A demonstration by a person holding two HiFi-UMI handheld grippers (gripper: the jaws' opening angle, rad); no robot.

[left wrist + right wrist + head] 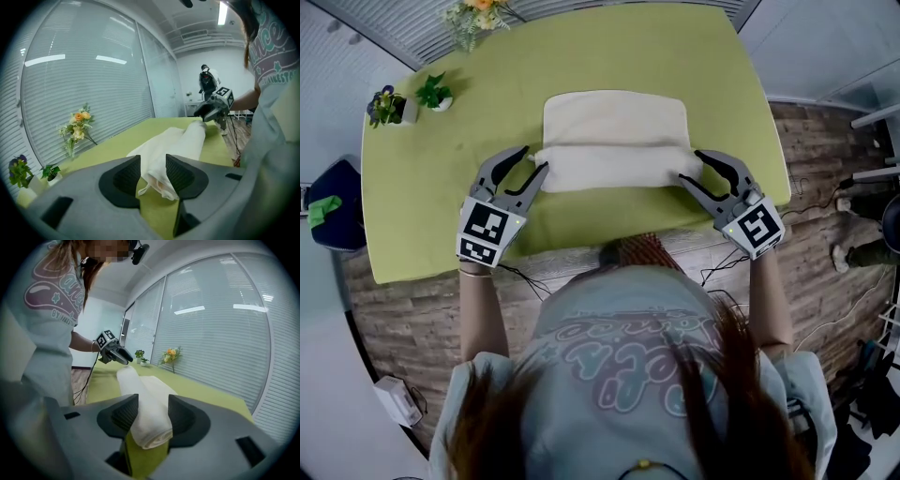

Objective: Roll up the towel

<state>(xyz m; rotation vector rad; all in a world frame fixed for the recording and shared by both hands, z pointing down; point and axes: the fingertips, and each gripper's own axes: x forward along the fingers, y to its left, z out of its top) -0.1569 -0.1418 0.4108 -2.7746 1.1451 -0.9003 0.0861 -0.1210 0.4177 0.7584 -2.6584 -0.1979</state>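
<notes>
the left claw (pixel 534 157) is clenched on the bunched left end of the cream soft cloth towel (pixel 614 141). the towel lies half rolled up on the green table (pixel 581 56). the right claw (pixel 691 166) has let go and sits loose around the rolled right end.

The towel (pixel 147 425) between the fingers (pixel 185 418) is soft cream cloth with a fine matt nap, plump where it is rolled. The fingers look like matt grey plastic. Their inner pads (pixel 126 176) are black, finely ribbed and rubbery. Under the fingers the counter (pixel 712 75) has a smooth yellow-green cover with a dull sheen. Behind them the marker cubes (pixel 490 228) are smooth and faintly glossy. Further back, the floor (pixel 412 319) is grainy, matt wood-look plank.
</notes>
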